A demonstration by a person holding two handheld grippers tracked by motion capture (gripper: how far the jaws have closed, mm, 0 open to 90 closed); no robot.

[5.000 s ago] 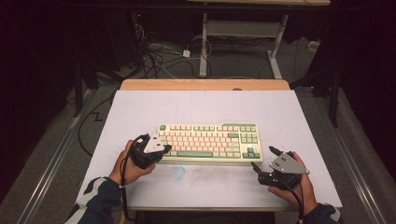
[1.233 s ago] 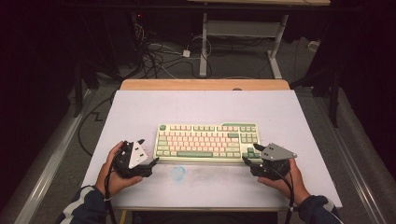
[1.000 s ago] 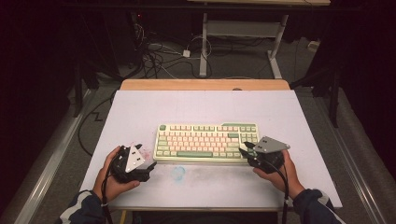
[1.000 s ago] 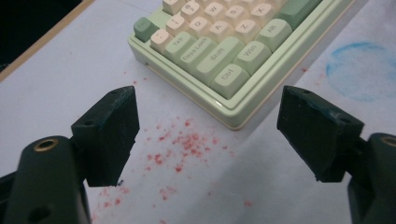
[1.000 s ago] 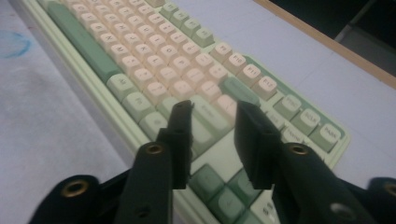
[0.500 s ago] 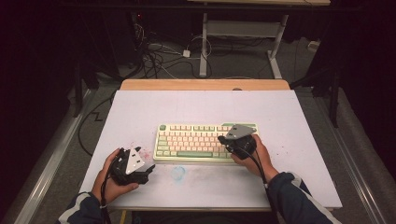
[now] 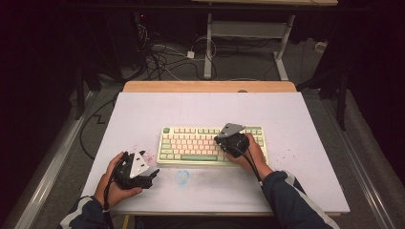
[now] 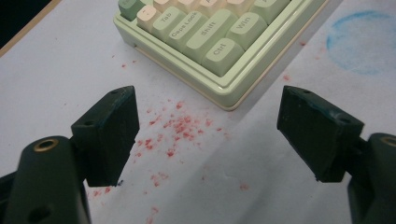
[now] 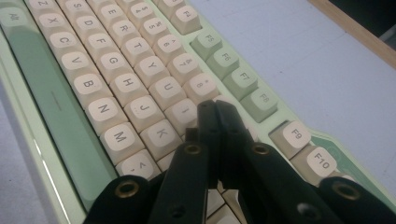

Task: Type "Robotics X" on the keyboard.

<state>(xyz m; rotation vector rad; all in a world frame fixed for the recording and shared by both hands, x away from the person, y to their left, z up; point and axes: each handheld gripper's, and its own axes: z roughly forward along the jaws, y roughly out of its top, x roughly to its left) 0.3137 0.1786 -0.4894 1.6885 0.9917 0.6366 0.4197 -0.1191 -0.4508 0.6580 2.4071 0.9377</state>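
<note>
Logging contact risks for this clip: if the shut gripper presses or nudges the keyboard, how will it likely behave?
The keyboard looks like a rigid, thick-cased slab lying flat, so it probably won't flex or tip. On the smooth table cover it might slide under a sideways nudge. The right hand-held gripper, shut above the keys, would likely sink single keys.

A dim room surrounds the lit pale worktop (image 7: 305, 124), whose far edge is bare wood. Beyond it, tangled cables (image 7: 165, 55) lie on grey floor (image 7: 248, 59) beside a white desk frame (image 7: 208, 43).
</note>
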